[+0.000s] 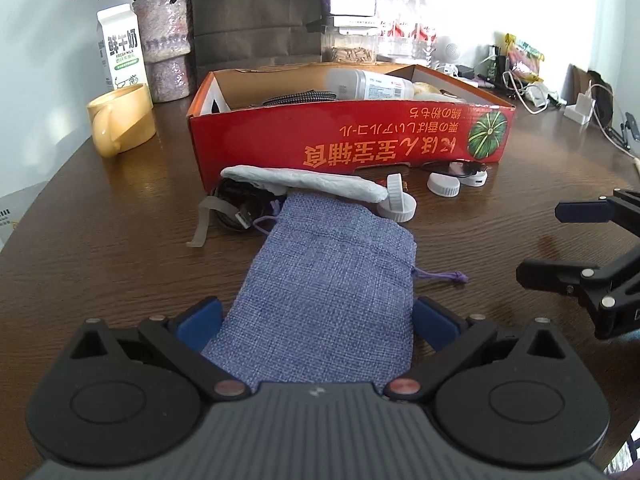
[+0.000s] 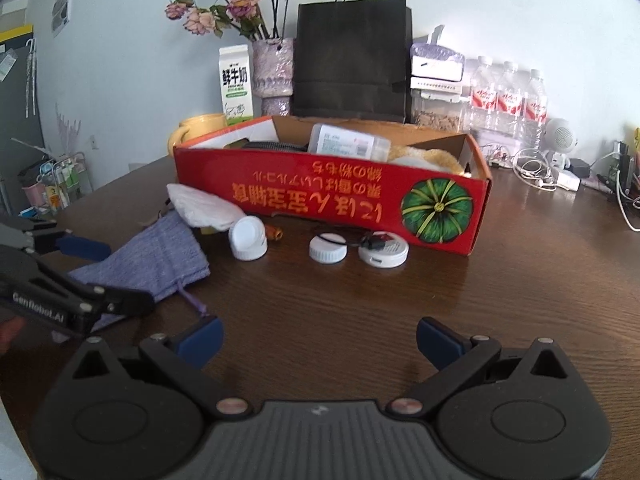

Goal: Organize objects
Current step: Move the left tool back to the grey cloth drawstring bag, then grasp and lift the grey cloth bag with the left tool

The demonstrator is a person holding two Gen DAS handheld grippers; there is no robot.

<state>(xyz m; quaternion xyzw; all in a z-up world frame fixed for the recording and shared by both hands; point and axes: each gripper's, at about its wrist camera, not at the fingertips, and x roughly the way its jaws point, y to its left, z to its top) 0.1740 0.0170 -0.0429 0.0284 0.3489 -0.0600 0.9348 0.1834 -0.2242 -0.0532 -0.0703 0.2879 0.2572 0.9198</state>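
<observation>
A blue-purple cloth pouch (image 1: pixel 328 276) lies on the brown table between the wide-open fingers of my left gripper (image 1: pixel 318 324); it also shows in the right wrist view (image 2: pixel 156 258). The fingers do not press it. My right gripper (image 2: pixel 318 338) is open and empty over bare table. A red cardboard box (image 1: pixel 340 142) stands behind the pouch and holds a white bottle (image 1: pixel 368 85), a cable and soft items. A folded white cloth (image 1: pixel 304 184), white caps (image 1: pixel 398 202), a coiled USB cable (image 1: pixel 240 212) and a round white device (image 2: pixel 383 250) lie in front of the box.
A yellow mug (image 1: pixel 120 120), a milk carton (image 1: pixel 120 54), a vase of dried roses (image 1: pixel 166 44) and a black paper bag (image 2: pixel 352 60) stand behind the box. Water bottles (image 2: pixel 508 92), chargers and cables (image 2: pixel 560 172) crowd the back right.
</observation>
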